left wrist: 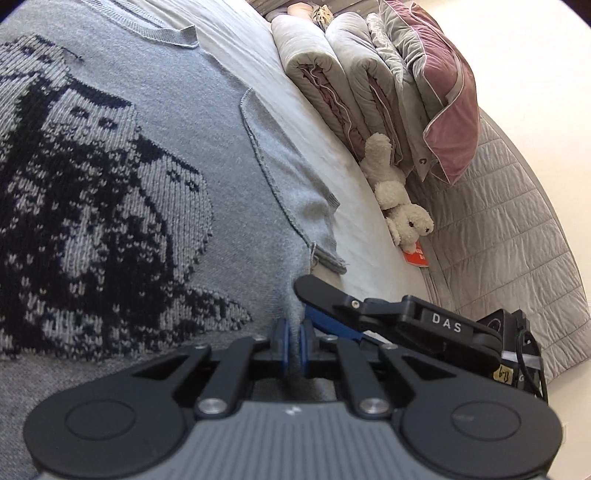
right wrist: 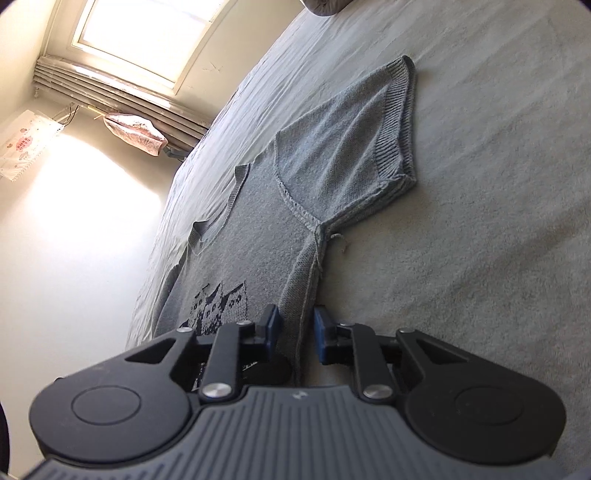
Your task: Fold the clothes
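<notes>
A grey knit sweater [left wrist: 147, 184] with a dark woven picture lies flat on the bed. My left gripper [left wrist: 293, 338] is shut on a pinched fold of the sweater's side edge, below the short sleeve [left wrist: 295, 192]. Just to the right, my right gripper [left wrist: 308, 301] reaches in at the same edge. In the right wrist view the sweater [right wrist: 258, 221] stretches away with its sleeve [right wrist: 351, 129] spread out. My right gripper [right wrist: 297, 328] straddles the side seam, its blue pads [right wrist: 321, 332] standing apart from the cloth.
Folded quilts and a pink pillow [left wrist: 369, 92] are stacked at the head of the bed, with a white plush toy [left wrist: 395, 192] and a red booklet [left wrist: 417, 256] below them. The pale sheet [right wrist: 480, 184] runs toward a window [right wrist: 140, 33] and a radiator [right wrist: 110, 92].
</notes>
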Available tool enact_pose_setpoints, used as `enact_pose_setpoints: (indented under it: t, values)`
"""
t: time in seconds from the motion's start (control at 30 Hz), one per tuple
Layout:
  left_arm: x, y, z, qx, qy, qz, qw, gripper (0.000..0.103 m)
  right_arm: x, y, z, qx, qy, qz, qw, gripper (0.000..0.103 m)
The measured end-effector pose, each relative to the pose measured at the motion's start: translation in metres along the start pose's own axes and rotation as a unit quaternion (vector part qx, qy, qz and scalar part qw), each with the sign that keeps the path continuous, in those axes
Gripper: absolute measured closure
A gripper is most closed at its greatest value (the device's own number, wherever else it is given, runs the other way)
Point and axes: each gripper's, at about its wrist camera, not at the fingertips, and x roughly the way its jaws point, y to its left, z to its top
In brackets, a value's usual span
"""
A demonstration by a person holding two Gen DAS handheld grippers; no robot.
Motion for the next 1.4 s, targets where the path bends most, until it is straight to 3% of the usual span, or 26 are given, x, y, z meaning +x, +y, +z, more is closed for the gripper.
enact_pose_setpoints:
  t: [0.13, 0.27, 0.4, 0.53, 0.73, 0.9, 1.13, 1.27, 1.33, 1.4]
  values:
    - [-0.003, -0.007, -0.001, 0.029, -0.005, 0.011, 0.9995, 0.097, -0.007, 0.004, 0.001, -0.01, -0.005, -0.017, 1.0, 0.097]
    - [-0.005, -0.016, 0.0, 0.048, -0.007, 0.019, 0.9986, 0.094, -0.028, 0.014, 0.004, -0.05, -0.032, -0.067, 0.996, 0.098]
    - [-0.001, -0.026, -0.004, 0.085, -0.002, 0.057, 0.9947, 0.095, -0.031, 0.011, 0.003, -0.061, -0.039, -0.102, 0.992, 0.098]
    - [-0.005, -0.042, -0.007, 0.119, 0.0, 0.087, 0.9891, 0.094, -0.021, 0.011, 0.001, -0.058, -0.028, -0.096, 0.993, 0.093]
    - [-0.018, -0.059, -0.019, 0.133, 0.018, 0.092, 0.9867, 0.094, -0.029, 0.013, -0.004, -0.063, -0.002, -0.086, 0.994, 0.088]
    - [-0.022, -0.075, -0.034, 0.14, 0.025, 0.102, 0.9846, 0.078, -0.039, 0.017, -0.015, -0.073, 0.018, -0.086, 0.993, 0.079]
    - [-0.023, -0.087, -0.056, 0.161, 0.032, 0.134, 0.9773, 0.078, -0.055, 0.013, -0.028, -0.063, 0.027, -0.083, 0.994, 0.073]
    - [-0.025, -0.083, -0.065, 0.155, 0.027, 0.144, 0.9769, 0.081, -0.059, 0.011, -0.035, -0.047, 0.032, -0.073, 0.996, 0.071]
    - [-0.026, -0.076, -0.067, 0.146, 0.019, 0.146, 0.9783, 0.093, -0.062, 0.009, -0.037, -0.04, 0.036, -0.066, 0.996, 0.07]
    - [-0.03, -0.06, -0.066, 0.101, 0.008, 0.114, 0.9883, 0.098, -0.063, 0.005, -0.04, -0.025, 0.042, -0.054, 0.997, 0.069]
